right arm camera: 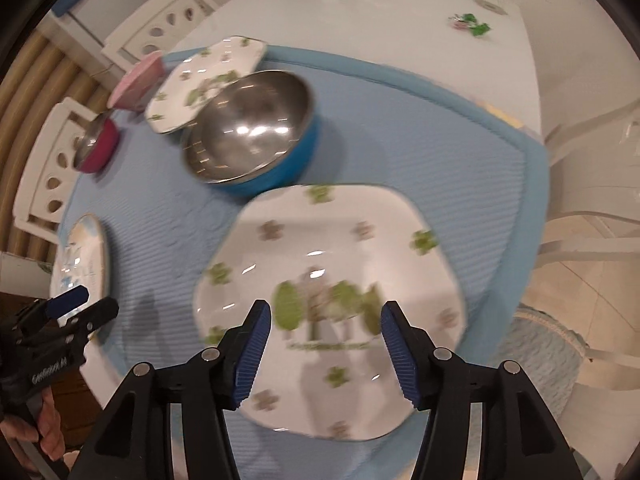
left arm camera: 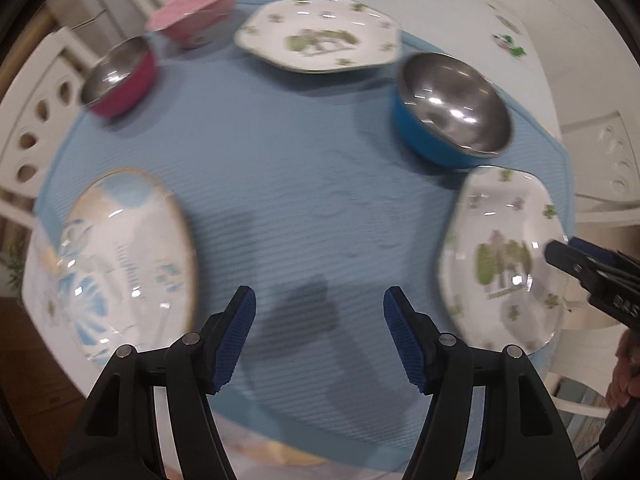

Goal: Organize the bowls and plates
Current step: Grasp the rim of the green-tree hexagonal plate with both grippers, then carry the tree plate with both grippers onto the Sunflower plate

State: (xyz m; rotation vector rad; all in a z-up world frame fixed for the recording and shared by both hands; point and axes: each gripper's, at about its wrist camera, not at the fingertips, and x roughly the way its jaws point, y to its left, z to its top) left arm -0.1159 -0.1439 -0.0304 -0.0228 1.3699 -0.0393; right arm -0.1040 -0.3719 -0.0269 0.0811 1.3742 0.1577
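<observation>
On a blue mat (left arm camera: 288, 184) lie two white plates with green tree prints, one near right (left arm camera: 504, 256) (right arm camera: 332, 300) and one far (left arm camera: 320, 34) (right arm camera: 204, 84). A blue-patterned plate (left arm camera: 116, 256) (right arm camera: 82, 256) lies near left. A blue steel bowl (left arm camera: 452, 108) (right arm camera: 252, 136), a magenta steel bowl (left arm camera: 120, 76) (right arm camera: 98, 144) and a pink bowl (left arm camera: 196, 12) (right arm camera: 138, 80) stand further back. My left gripper (left arm camera: 319, 332) is open and empty over bare mat. My right gripper (right arm camera: 326, 344) is open and empty above the near tree plate.
The mat covers a white table (right arm camera: 400, 20) with small items (right arm camera: 470, 24) at its far side. White chairs (left arm camera: 36, 120) (right arm camera: 160, 28) stand along the left. A pale blue rug (right arm camera: 544, 344) lies on the floor at the right.
</observation>
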